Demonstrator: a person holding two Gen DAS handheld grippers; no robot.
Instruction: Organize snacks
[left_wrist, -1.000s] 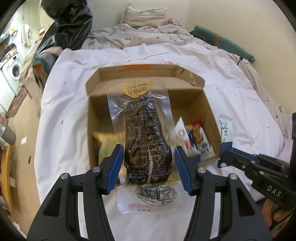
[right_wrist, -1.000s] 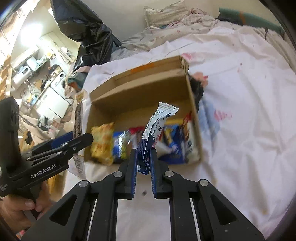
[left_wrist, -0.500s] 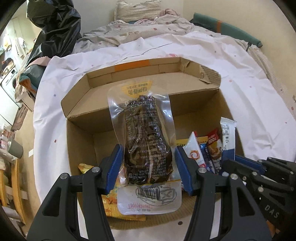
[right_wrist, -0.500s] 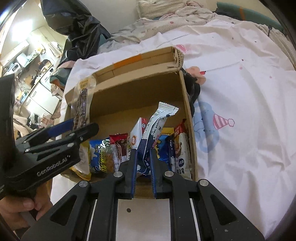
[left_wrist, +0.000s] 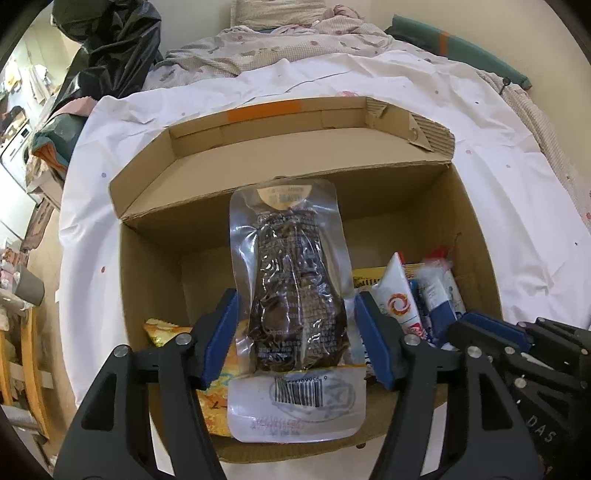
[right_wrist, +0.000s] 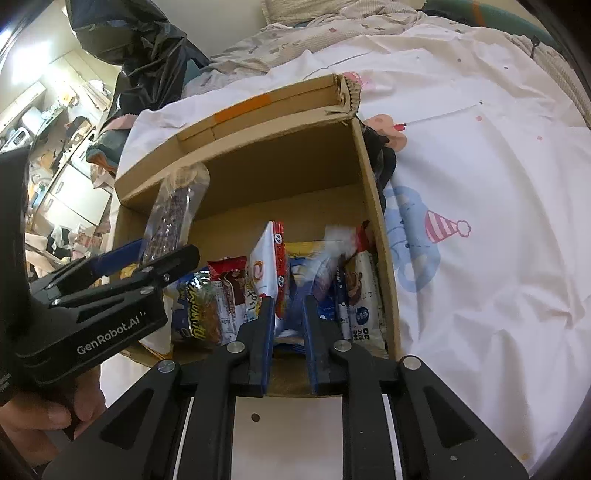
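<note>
My left gripper (left_wrist: 295, 325) is shut on a clear vacuum pouch with a dark snack (left_wrist: 295, 291) and holds it over the open cardboard box (left_wrist: 258, 177). The pouch also shows in the right wrist view (right_wrist: 173, 218), with the left gripper (right_wrist: 140, 269) at the box's left side. My right gripper (right_wrist: 290, 321) has its jaws slightly apart over the box's near right corner. A blurred white and blue snack bar (right_wrist: 325, 258) is just ahead of its tips, among the packets standing in the box.
Several snack packets stand in the box: a yellow bag (left_wrist: 214, 369) at left, a white packet with a red swirl (right_wrist: 267, 266), and bars along the right wall (right_wrist: 364, 291). The box sits on a white sheet (right_wrist: 480, 221). A black bag (left_wrist: 107, 48) is at the back left.
Both grippers moved forward over the box. The right gripper opened a little and the snack bar it held has slipped out into the box.
</note>
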